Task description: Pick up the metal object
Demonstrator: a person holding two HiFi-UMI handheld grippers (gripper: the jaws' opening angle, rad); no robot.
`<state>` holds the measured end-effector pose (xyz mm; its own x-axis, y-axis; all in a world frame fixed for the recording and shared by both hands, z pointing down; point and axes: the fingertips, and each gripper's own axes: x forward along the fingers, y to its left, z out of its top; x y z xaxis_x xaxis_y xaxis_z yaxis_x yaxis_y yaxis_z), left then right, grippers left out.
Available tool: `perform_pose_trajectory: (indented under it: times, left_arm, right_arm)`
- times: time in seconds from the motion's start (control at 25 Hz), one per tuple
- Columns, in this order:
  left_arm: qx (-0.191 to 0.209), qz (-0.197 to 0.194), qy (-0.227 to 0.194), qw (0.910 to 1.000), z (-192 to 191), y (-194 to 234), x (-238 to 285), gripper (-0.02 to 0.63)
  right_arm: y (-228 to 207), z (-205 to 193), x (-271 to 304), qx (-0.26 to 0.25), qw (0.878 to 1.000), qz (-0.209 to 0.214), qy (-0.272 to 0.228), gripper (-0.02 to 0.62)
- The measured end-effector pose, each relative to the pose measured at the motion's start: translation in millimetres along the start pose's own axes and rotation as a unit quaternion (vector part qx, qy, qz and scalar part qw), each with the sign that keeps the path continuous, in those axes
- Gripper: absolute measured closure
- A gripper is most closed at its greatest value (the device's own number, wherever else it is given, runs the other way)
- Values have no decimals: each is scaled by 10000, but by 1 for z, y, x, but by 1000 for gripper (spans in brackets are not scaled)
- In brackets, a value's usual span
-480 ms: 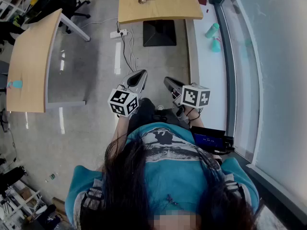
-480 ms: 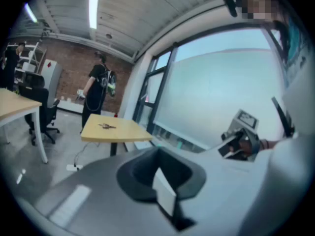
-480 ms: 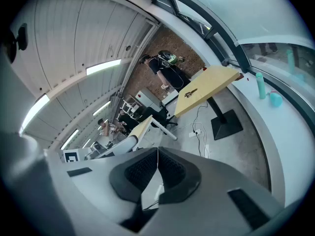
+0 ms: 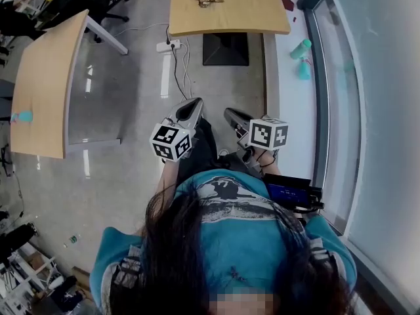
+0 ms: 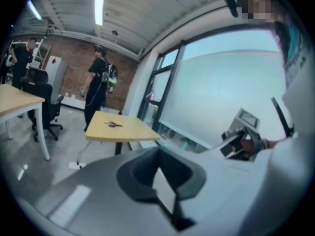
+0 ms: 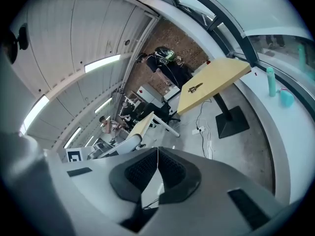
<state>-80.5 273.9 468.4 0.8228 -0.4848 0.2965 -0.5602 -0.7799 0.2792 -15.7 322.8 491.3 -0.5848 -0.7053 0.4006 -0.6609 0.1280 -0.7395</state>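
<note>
The metal object (image 4: 206, 1) is a small brass-coloured piece lying on a light wooden table (image 4: 249, 15) far ahead of me across the floor. It also shows in the left gripper view as the metal object (image 5: 113, 124) and in the right gripper view as the metal object (image 6: 195, 87). My left gripper (image 4: 192, 104) and right gripper (image 4: 230, 114) are held side by side close to my body, pointing toward that table and well short of it. Both have their jaws together with nothing between them, as the left gripper (image 5: 158, 156) and right gripper (image 6: 157, 152) show in their own views.
A curved wooden table (image 4: 39, 90) stands at the left. A power strip (image 4: 165, 45) with cables and the black table base (image 4: 225, 48) lie on the floor ahead. Teal bottles (image 4: 300, 48) stand on the window ledge at right. A person (image 5: 98, 90) stands beyond the table.
The far table with the metal object sits slightly lower and further right in the head view. Both grippers keep their place and stay shut.
</note>
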Motion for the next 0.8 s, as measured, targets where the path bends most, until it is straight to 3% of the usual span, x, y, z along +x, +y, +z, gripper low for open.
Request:
perform_pose_trajectory:
  times: [0.2, 0.8]
  left_arm:
    - [44, -122, -12, 9999, 26, 61, 45, 606]
    - [26, -385, -133, 9992, 119, 239, 112, 606]
  right_arm:
    - [-23, 54, 55, 21, 9999, -153, -29, 581]
    - [-27, 199, 223, 237, 9990, -324, -201, 581]
